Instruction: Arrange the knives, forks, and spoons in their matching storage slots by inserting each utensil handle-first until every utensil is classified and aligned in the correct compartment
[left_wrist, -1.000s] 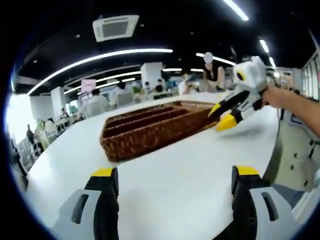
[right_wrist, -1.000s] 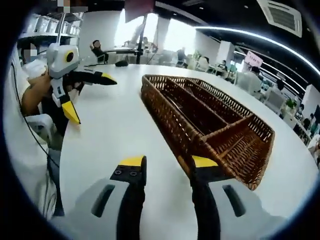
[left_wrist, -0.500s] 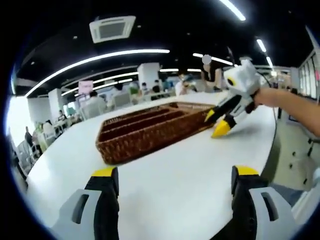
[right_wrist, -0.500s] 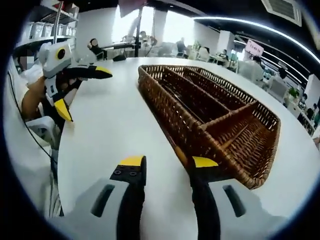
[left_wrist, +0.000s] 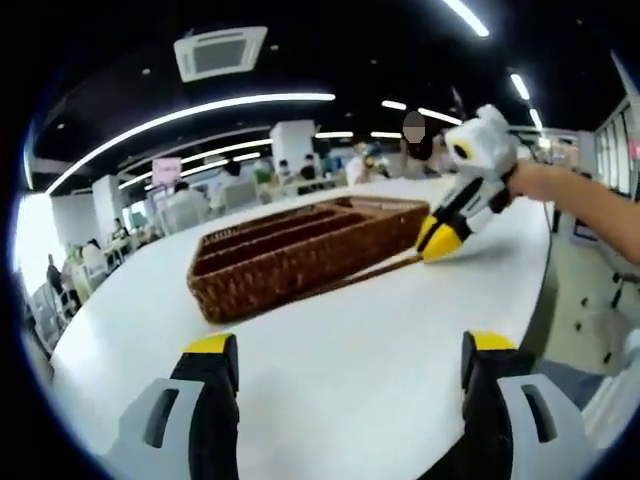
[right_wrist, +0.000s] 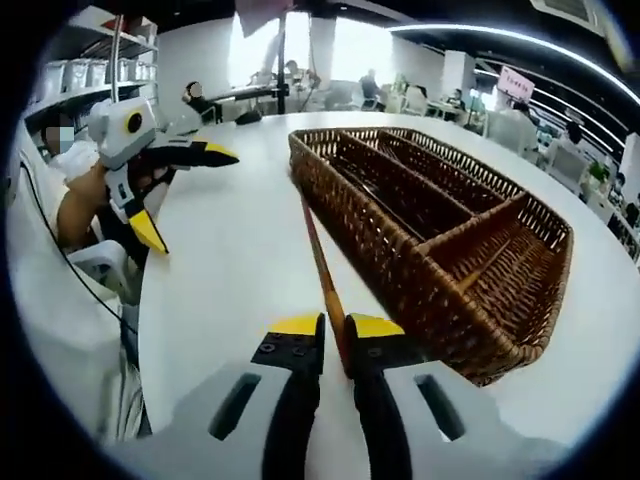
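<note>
Right gripper (right_wrist: 335, 328) low over a white table (right_wrist: 230, 260), yellow-tipped jaws drawn close together and pinching one end of a long thin brown utensil (right_wrist: 318, 262); kind of utensil too slim to tell. Rest of the utensil stretched forward along the tabletop, lying just beside the near long wall of a brown wicker tray (right_wrist: 440, 230), outside it, not in any slot. In the left gripper view, same right gripper (left_wrist: 440, 238) at the far right of the table (left_wrist: 350, 340), tips down at the surface, held by a hand (left_wrist: 535, 182) and bare forearm; thin utensil (left_wrist: 365, 276) running from those tips along the foot of the wicker tray (left_wrist: 300, 255).

Tray split into long narrow slots running lengthwise, plus one crosswise slot at the end nearest the right gripper view's camera. No utensils visible inside the slots.

Left gripper (left_wrist: 345, 355) at the bottom of its own view, jaws set wide apart, nothing between them, bare tabletop ahead. Seen from the right gripper view, left gripper (right_wrist: 185, 190) raised beyond the table's left edge, jaws spread, clear of the tray and the utensil.

Around: ceiling light strips (left_wrist: 190, 118), a ceiling vent (left_wrist: 220, 52), seated people and more tables in the background, shelving (right_wrist: 85, 60) at upper left of the right gripper view.
</note>
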